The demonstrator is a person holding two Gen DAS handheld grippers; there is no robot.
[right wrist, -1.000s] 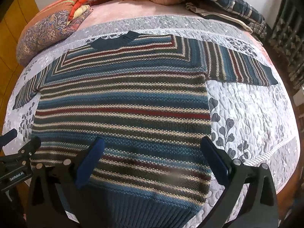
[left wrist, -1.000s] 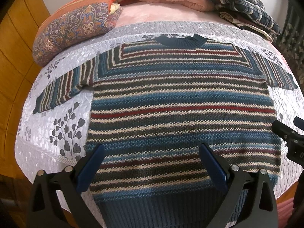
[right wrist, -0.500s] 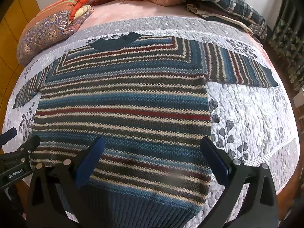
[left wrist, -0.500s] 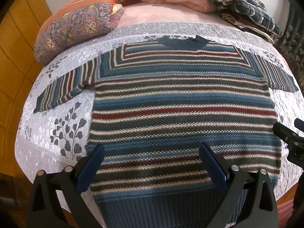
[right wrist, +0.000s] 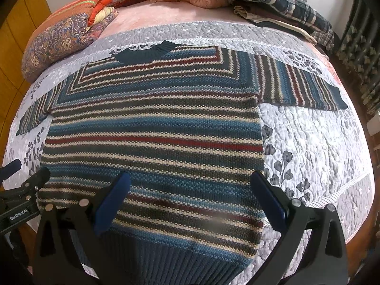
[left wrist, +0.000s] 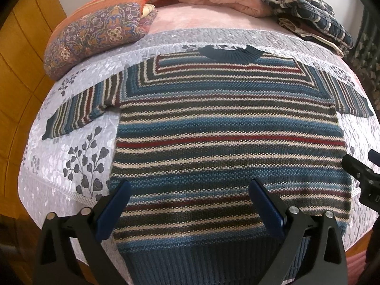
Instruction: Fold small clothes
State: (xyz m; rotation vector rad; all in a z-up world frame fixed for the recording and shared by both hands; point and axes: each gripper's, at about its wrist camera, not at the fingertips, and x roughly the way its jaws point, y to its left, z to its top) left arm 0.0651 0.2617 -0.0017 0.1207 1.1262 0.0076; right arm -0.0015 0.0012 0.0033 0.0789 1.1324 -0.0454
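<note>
A grey quilted bedspread with leaf print is covering the bed, and a striped blue, red and cream knitted sweater is lying flat on it, sleeves spread. The left gripper and right gripper are hovering wide open above its hem, holding nothing. A paisley pillow is sitting beyond.

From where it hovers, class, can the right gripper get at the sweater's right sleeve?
Probably yes: the right gripper is open, and the sleeve lies flat on the quilt, nothing covering it.
</note>
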